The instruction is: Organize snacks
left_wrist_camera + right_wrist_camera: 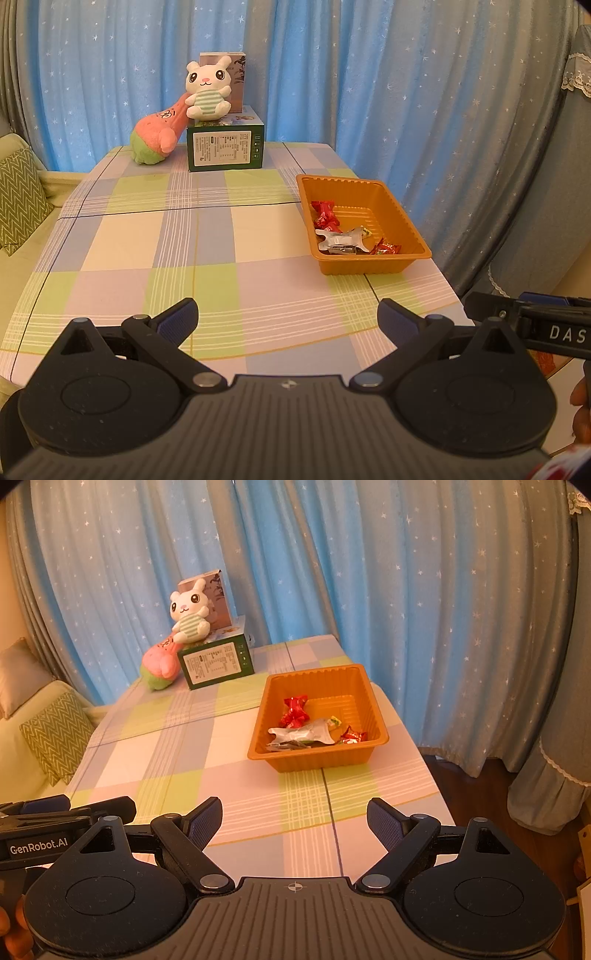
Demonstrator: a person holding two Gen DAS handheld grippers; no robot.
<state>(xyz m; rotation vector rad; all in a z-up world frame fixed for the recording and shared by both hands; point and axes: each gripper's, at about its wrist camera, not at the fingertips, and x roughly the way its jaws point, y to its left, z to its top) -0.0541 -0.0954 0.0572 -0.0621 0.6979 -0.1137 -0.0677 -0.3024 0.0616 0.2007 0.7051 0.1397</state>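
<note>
Orange tray, near table's right edge: holds red-wrapped candies and silver packet. Left gripper, right gripper: jaws apart, empty, over near edge. No loose snacks visible; scan the table before reaching.

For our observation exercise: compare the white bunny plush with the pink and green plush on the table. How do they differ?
The white bunny plush sits upright on top of the green box; the pink and green plush lies tilted on the tablecloth, leaning against that box. The bunny wears a striped green top and shows a face; the other is mostly pink with a green end. Both are soft toys at the table's far end.
</note>
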